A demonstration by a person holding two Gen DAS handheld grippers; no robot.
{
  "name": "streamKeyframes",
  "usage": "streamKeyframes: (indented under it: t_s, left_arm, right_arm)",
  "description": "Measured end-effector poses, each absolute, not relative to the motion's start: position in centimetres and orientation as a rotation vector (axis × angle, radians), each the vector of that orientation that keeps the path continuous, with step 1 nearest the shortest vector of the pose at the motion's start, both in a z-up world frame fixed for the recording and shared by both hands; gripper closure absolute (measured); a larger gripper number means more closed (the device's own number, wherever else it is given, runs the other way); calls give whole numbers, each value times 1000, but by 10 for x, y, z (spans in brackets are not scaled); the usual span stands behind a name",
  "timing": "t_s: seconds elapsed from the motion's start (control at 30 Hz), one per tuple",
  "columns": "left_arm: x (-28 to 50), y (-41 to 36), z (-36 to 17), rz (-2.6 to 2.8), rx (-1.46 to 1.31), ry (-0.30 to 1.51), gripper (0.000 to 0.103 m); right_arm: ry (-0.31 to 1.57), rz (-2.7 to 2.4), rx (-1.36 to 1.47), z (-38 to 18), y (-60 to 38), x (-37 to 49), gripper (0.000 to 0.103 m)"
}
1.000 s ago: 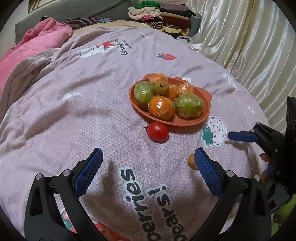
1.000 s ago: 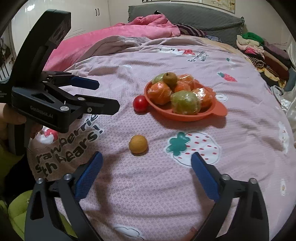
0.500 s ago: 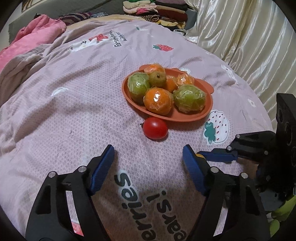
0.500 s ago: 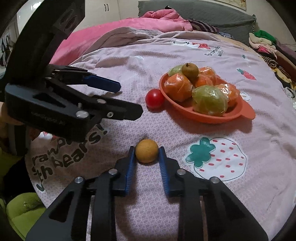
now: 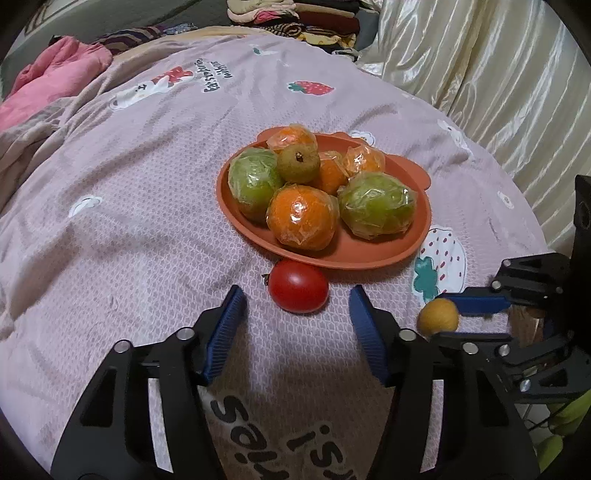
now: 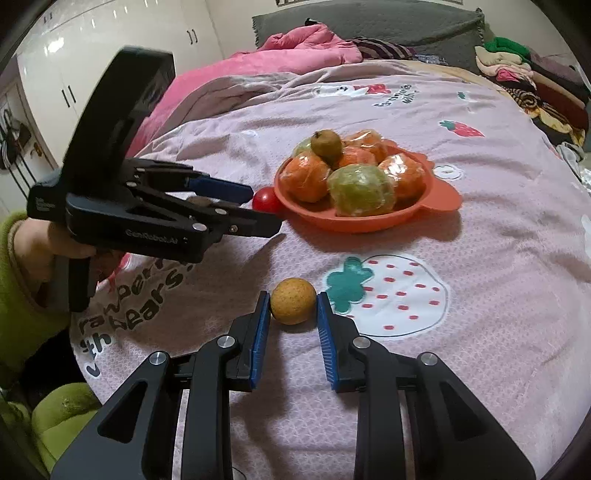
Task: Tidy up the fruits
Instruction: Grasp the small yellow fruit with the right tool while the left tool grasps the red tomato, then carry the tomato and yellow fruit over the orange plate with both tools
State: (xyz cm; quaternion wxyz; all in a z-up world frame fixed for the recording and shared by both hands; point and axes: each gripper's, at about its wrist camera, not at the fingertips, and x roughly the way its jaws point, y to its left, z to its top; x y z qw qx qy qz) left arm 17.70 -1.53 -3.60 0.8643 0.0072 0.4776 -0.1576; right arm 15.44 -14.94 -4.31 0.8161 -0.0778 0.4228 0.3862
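Note:
A red tomato lies on the bedspread just in front of the orange plate. My left gripper has its tips on either side of the tomato; its jaws are closing and the pads stand clear of it. The right wrist view shows the tomato behind the left gripper. My right gripper is shut on a small yellow fruit that rests on the spread. The left wrist view shows this fruit in the right gripper at the right edge.
The plate holds several plastic-wrapped orange and green fruits and a brownish pear. A pink blanket lies at the far side, folded clothes beyond it, a cream curtain on the right. A green-sleeved hand holds the left gripper.
The right gripper went forward and shut on the small yellow fruit. The left gripper moved down toward the tomato and its jaws narrowed around it.

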Motion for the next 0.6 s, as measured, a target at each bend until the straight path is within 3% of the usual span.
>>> streamKeyframes:
  t_s: [0.13, 0.27, 0.6]
  left_arm:
    - [181, -17, -38, -339, 20, 1001, 60]
    - [183, -18, -39, -341, 31, 1003, 74]
    - [174, -15, -32, -358, 5, 998, 77]
  right_arm:
    - [896, 819, -150, -40, -155, 155, 79]
    - [886, 810, -137, -36, -161, 157, 79]
    - [846, 778, -118, -19, -177, 161, 79]
